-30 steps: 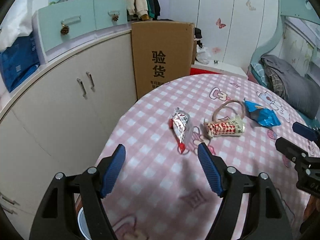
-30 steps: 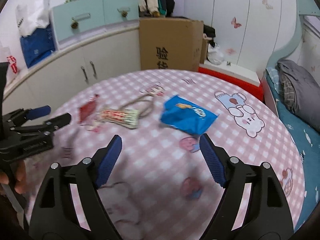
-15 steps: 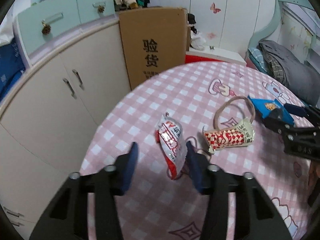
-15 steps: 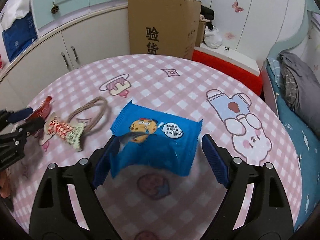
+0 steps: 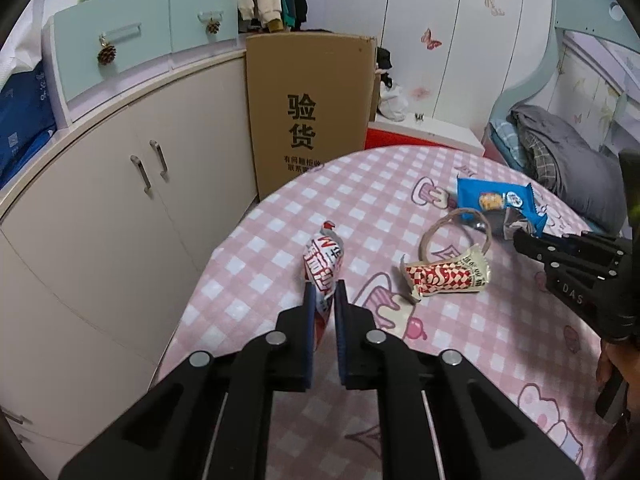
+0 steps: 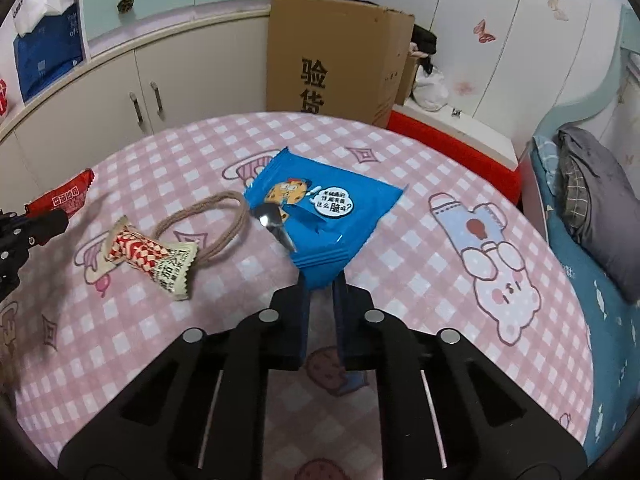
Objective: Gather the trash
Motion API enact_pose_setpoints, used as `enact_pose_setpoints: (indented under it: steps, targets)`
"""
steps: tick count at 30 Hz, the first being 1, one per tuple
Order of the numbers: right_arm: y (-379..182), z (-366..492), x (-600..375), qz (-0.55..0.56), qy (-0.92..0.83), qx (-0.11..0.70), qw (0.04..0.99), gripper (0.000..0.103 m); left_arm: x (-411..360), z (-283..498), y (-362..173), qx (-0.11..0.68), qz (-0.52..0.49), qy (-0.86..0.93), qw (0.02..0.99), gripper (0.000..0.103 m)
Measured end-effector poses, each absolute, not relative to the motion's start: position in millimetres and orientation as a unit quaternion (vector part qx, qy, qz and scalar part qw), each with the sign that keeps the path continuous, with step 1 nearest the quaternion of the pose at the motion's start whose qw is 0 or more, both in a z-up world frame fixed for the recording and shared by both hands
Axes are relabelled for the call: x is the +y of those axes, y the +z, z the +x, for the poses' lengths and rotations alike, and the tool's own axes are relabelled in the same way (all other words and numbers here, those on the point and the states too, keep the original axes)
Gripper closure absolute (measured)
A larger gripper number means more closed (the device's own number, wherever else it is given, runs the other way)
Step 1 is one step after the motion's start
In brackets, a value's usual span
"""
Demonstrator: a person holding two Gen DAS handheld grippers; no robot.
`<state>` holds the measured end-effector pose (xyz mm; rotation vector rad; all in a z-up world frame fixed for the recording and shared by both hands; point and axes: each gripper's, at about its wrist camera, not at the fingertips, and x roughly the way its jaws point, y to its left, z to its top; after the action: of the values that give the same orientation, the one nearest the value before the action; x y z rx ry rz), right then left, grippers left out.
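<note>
We've got 2 pinches on: left claw (image 5: 323,300) just closed on the red wrapper (image 5: 322,264), right claw (image 6: 320,280) on the blue packet (image 6: 320,212), corners gripped for lifting off the counter (image 6: 420,280).

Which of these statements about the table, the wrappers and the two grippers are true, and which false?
1. The left gripper is shut on the red and white snack wrapper. True.
2. The right gripper is open above the blue cookie wrapper. False: its fingers pinch the wrapper's edge.
3. The red-patterned cream wrapper lies on the pink checked tablecloth, ungripped. True.
4. The brown cord loop hangs from the tall cardboard box. False: it lies on the tablecloth.
</note>
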<state>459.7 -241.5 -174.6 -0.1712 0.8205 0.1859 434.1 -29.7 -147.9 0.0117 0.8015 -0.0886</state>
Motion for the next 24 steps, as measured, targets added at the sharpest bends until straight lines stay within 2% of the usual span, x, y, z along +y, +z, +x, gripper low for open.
enact_pose_setpoints:
  steps: [2, 13, 24]
  targets:
    - [-169.6, 454.2, -242.8, -0.079, 0.092, 0.391, 0.912, 0.098, -28.0, 429.6, -143.8, 0.383, 0.004, -0.040, 0.923, 0.095]
    - [-121.9, 404.0, -234.2, -0.045, 0.115, 0.333, 0.935, 0.098, -2.2, 386.7, -110.0, 0.349, -0.021, -0.043, 0.936, 0.095]
    - [-82.1, 332.2, -159.0, -0.045, 0.183, 0.297, 0.936, 0.099, 57.5, 309.0, -81.2, 0.326, -0.062, -0.022, 0.943, 0.095]
